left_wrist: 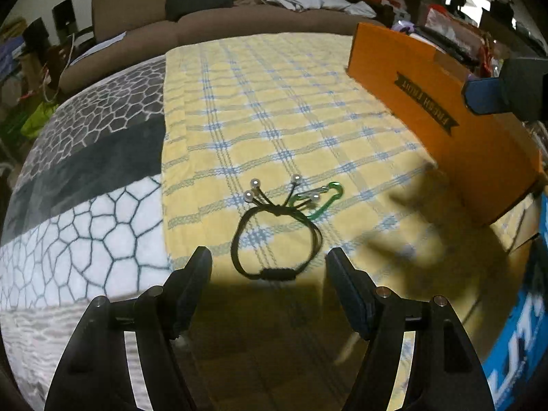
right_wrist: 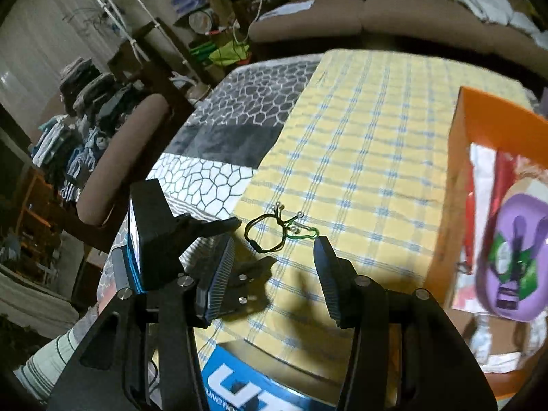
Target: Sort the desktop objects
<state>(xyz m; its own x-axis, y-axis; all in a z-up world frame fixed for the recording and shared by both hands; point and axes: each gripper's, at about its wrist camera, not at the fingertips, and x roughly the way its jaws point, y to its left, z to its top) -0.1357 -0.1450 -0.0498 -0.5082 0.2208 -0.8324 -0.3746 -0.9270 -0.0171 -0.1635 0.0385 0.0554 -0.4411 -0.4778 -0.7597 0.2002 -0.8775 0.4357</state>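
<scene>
A black cord bracelet with pearl-tipped ends lies on the yellow checked cloth, partly over a green carabiner. My left gripper is open and empty, low over the cloth, its fingertips either side of the bracelet's near end. My right gripper is open and empty, higher up, with the bracelet and carabiner just beyond its tips. The left gripper shows in the right wrist view, left of the bracelet.
An orange cardboard box stands at the right of the cloth; it holds a purple item and papers. A grey honeycomb-patterned blanket covers the left. A blue printed box lies at the near edge. A brown sofa stands behind.
</scene>
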